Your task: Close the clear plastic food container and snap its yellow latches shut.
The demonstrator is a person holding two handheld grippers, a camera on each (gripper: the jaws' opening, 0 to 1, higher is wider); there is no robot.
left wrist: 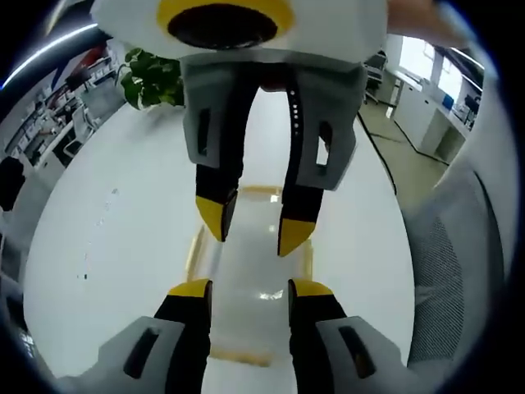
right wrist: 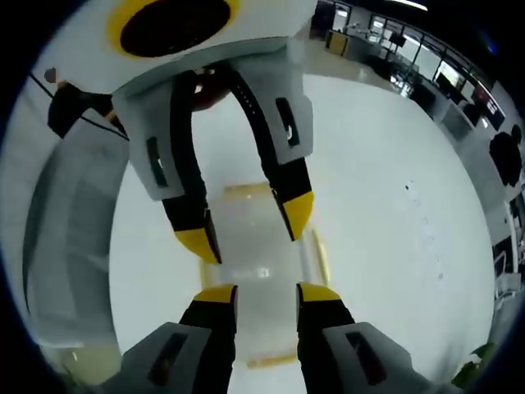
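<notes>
left gripper (left wrist: 248,289): jaws spread, over container
right gripper (right wrist: 258,293): jaws spread, facing left gripper at 12 o'clock
clear food container (left wrist: 250,283): on white table (left wrist: 107,246), yellow latches (left wrist: 194,250) at sides

The clear container (left wrist: 250,279) lies on a white table (left wrist: 107,246), largely hidden behind both grippers' jaws; whether its lid is seated cannot be told. In the left gripper view, the right gripper (left wrist: 250,222) covers the container's far end and its latches (left wrist: 194,254) are partly masked. In the right gripper view, the left gripper (right wrist: 246,226) hides the container's (right wrist: 262,271) middle. A chair (left wrist: 447,271) is cut off at the edge.
</notes>
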